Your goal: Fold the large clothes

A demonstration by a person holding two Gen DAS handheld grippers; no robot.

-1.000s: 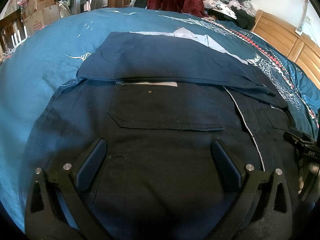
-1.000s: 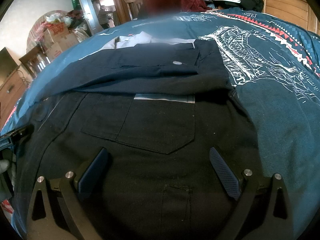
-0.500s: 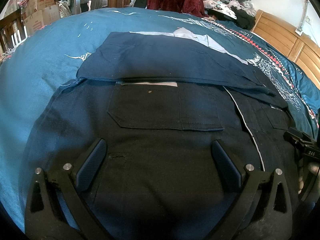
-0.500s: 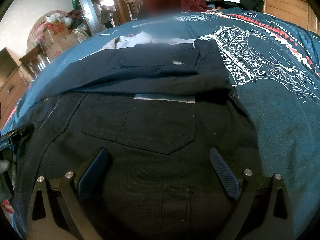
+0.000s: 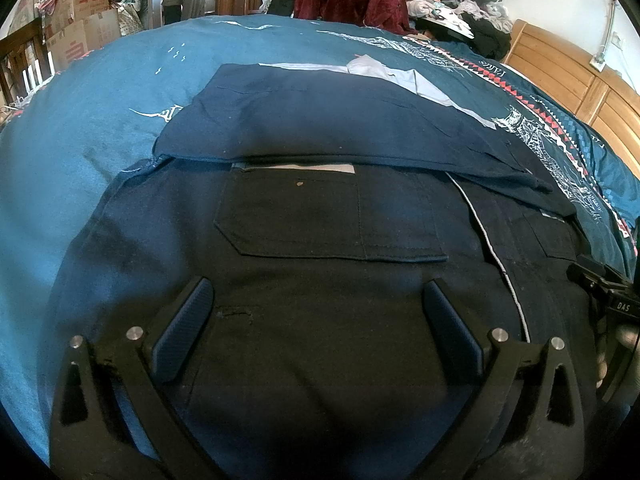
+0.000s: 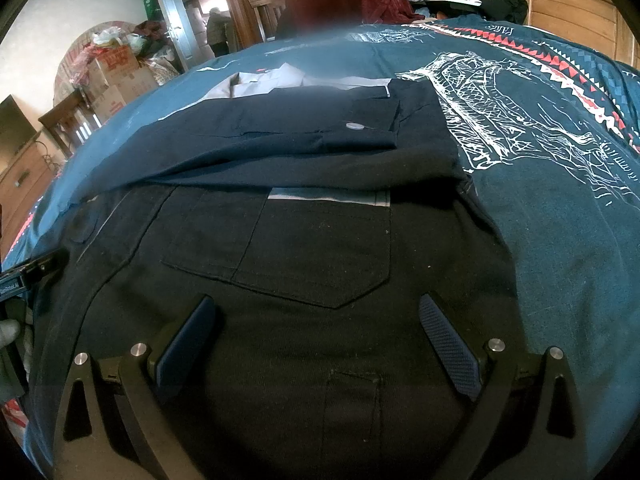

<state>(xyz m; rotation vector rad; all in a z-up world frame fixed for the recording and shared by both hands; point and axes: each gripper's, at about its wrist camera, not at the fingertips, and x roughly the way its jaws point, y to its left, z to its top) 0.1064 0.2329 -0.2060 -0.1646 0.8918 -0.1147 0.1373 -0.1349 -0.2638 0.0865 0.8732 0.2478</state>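
A large dark navy cloth work jacket (image 5: 320, 216) lay flat on the teal printed bedspread (image 5: 80, 160), its sleeves folded across the upper part. The left gripper (image 5: 316, 312) and right gripper (image 6: 316, 320) hovered over its lower part, jaws released, grasping nothing.

A dark navy work jacket (image 5: 320, 320) is seen spread flat, filling the centre and lower part of both frames. A patch chest pocket (image 5: 328, 220) sits just above frame centre, and a grey strip is seen at its top edge. The upper part is covered by a folded-over navy panel (image 5: 340, 120) with a sleeve cuff and button (image 6: 354, 126). A grey collar (image 6: 272, 80) shows at upper centre.
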